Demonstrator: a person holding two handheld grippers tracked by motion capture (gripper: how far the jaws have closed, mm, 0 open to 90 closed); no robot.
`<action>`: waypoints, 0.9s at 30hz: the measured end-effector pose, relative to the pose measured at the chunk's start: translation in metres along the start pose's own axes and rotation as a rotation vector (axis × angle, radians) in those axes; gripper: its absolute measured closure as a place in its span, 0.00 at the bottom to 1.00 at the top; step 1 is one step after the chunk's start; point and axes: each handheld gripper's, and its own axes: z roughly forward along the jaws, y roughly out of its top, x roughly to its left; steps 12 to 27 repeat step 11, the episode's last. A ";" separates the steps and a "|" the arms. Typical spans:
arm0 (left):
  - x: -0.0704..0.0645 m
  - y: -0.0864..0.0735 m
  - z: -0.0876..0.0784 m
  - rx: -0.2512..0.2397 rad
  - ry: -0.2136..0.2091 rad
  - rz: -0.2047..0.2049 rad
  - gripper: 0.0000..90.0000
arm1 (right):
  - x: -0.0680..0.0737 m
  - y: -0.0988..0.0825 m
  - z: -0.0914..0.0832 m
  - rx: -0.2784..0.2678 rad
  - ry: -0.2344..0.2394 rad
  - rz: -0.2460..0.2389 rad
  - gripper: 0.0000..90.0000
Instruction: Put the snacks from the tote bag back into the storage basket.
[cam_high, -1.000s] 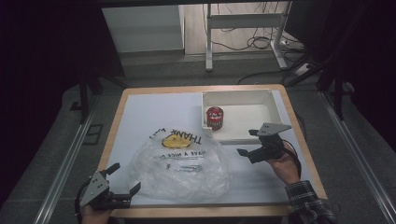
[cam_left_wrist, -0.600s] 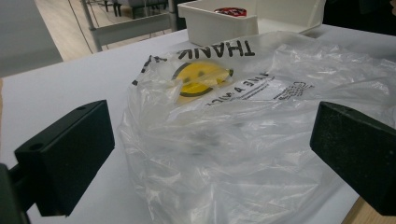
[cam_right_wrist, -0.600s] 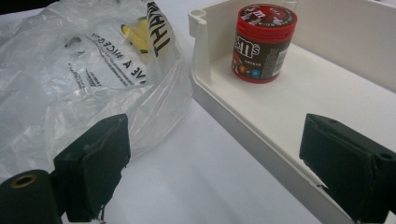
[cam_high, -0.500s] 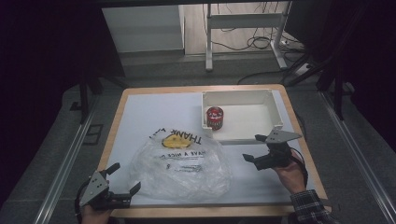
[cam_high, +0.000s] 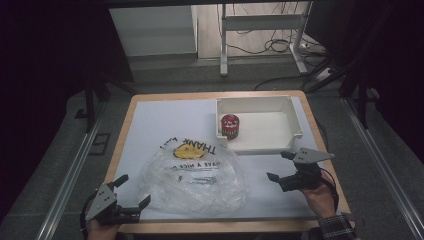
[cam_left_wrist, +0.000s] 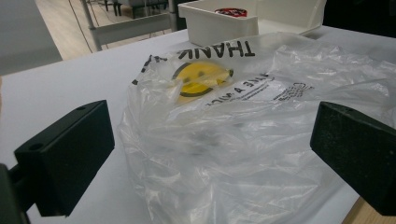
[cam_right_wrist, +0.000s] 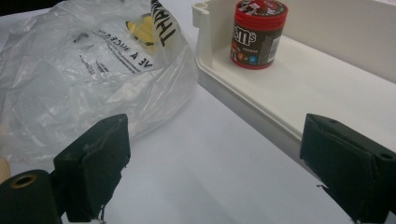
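A crumpled clear plastic bag (cam_high: 195, 175) with a yellow smiley and black lettering lies on the white table top, near the front. My left gripper (cam_high: 134, 189) stands open at the front left corner. In the left gripper view the bag (cam_left_wrist: 243, 121) bulges just ahead of the left gripper (cam_left_wrist: 210, 154), and the pads are apart from it. To the right of the bag, in front of the white tray (cam_high: 295, 131), my right gripper (cam_high: 277, 165) is open over bare table. A red candy can (cam_high: 230, 126) stands upright in the tray's left end. The right gripper view shows the can (cam_right_wrist: 257, 32) and the bag (cam_right_wrist: 84, 70) beyond the right gripper (cam_right_wrist: 215, 158).
The table has a wooden rim (cam_high: 125, 125), and dark floor lies on both sides of it. A metal frame with cables (cam_high: 260, 30) stands behind the table. White table surface (cam_high: 165, 120) stretches left of the tray and behind the bag.
My right gripper has drawn back from the tray's front wall toward the table's near right edge, jaws still apart. The left gripper, bag and can have not moved.
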 end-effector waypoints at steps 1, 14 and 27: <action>0.000 0.000 0.000 0.001 0.001 0.001 0.00 | 0.001 -0.002 -0.003 0.001 -0.006 -0.002 0.10; 0.000 0.000 0.001 0.008 0.002 0.007 0.00 | 0.007 -0.014 -0.014 0.017 -0.023 0.000 0.10; 0.000 0.000 0.001 0.008 0.002 0.007 0.00 | 0.007 -0.014 -0.014 0.017 -0.023 0.000 0.10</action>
